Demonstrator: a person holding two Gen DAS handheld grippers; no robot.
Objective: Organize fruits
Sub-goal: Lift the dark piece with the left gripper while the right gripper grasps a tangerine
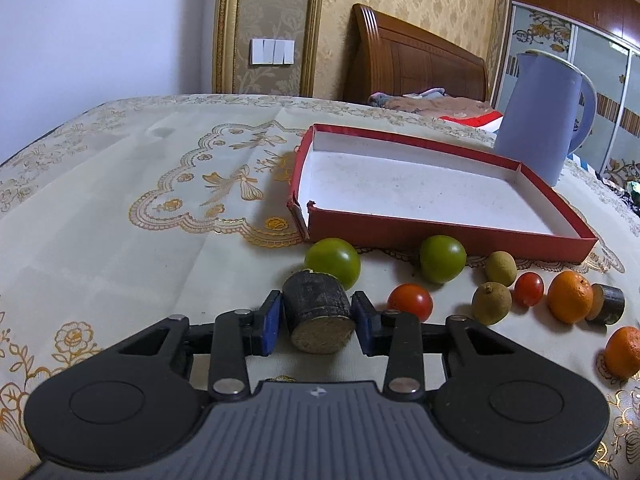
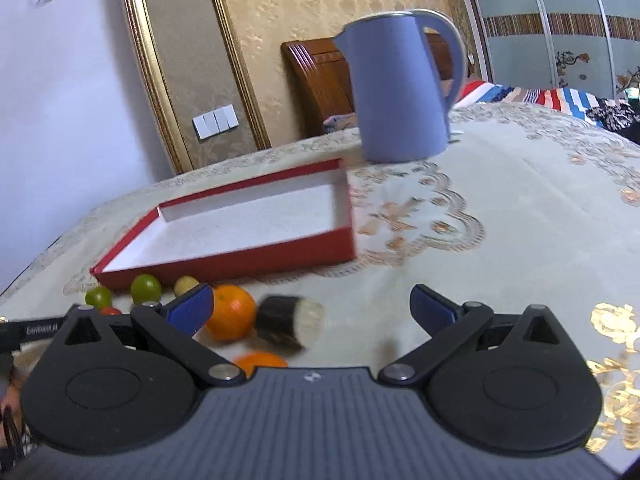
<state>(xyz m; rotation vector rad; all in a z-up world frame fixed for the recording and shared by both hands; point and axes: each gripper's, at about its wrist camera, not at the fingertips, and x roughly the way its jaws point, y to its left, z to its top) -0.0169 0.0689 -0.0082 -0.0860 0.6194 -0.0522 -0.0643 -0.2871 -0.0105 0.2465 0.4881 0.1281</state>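
Left wrist view: the left gripper (image 1: 318, 320) has its jaws clamped on a dark sugarcane piece (image 1: 318, 316), long axis running toward the red box (image 1: 440, 236), cut end facing the camera.

Right wrist view: the right gripper (image 2: 312, 308) has its jaws spread wide, holding nothing; a second sugarcane piece (image 2: 290, 322) lies on the counter (image 2: 520, 220), touching an orange (image 2: 232, 316), cut end pointing right.

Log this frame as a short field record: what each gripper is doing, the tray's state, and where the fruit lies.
left gripper: jaws around a dark cylindrical sugarcane piece, contact unclear
right gripper: open, holding nothing
red cardboard tray with white lining: holds no fruit
loose fruit: green round fruits, red tomatoes, oranges on the embroidered tablecloth, in front of tray
background: blue kettle behind tray
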